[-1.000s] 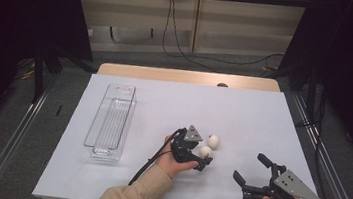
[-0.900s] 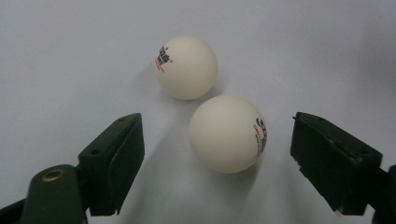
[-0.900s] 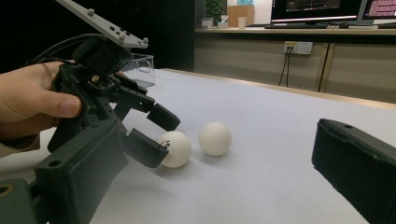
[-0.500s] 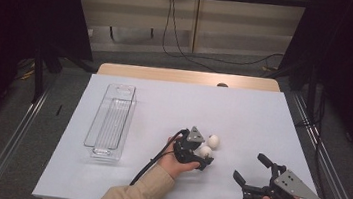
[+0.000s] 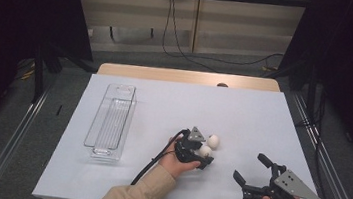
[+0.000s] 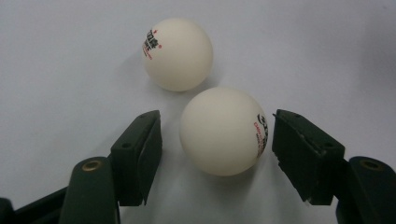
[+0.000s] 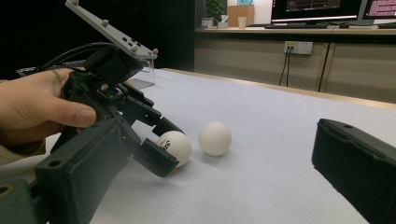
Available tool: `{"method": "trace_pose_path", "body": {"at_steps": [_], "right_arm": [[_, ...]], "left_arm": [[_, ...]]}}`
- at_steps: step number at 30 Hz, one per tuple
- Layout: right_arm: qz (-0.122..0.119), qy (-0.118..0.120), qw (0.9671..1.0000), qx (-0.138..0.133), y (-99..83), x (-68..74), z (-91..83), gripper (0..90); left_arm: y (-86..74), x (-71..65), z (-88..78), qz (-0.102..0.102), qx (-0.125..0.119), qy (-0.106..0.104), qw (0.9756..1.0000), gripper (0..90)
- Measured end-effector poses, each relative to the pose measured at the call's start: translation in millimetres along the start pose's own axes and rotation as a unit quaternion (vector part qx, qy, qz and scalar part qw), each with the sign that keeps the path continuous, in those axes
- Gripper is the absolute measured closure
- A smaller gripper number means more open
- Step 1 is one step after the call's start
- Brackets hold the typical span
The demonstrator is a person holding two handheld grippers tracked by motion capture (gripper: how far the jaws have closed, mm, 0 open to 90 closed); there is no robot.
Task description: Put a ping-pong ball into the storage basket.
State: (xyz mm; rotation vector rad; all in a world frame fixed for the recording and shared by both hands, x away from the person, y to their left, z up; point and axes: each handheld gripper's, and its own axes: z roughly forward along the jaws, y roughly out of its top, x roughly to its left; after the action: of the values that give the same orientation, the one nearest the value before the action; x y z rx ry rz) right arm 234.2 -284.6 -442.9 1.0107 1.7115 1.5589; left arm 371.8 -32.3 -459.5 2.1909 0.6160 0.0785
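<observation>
Closing your left gripper has brought its jaws in around the near ball, which lies on the white table well right of the clear tray; gaps remain on both sides, so nothing is pinched yet. Centre the pads across the ball's middle and squeeze gently, or you may nudge the far ball just beyond. Your right gripper waits spread, farther right of the tray.

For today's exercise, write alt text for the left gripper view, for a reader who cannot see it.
The left gripper brackets the nearer ball; its black jaws have just been closing, yet a gap shows on each side, so it is not gripped. The second ball, with red and black print, lies just beyond on the white table.
</observation>
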Motion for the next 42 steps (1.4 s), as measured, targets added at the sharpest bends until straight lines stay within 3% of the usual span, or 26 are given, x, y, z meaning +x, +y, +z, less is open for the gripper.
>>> {"method": "trace_pose_path", "body": {"at_steps": [23,42], "right_arm": [[0.000,0.001,1.0000,0.000,0.1,0.4,-0.3,1.3],[0.000,0.002,1.0000,-0.001,0.2,0.0,-0.8,1.4]], "left_arm": [[4.0,-0.3,1.5,0.005,0.008,0.000,1.0000,46.8],[4.4,0.2,-1.8,-0.002,0.014,-0.011,0.9998,50.9]]}}
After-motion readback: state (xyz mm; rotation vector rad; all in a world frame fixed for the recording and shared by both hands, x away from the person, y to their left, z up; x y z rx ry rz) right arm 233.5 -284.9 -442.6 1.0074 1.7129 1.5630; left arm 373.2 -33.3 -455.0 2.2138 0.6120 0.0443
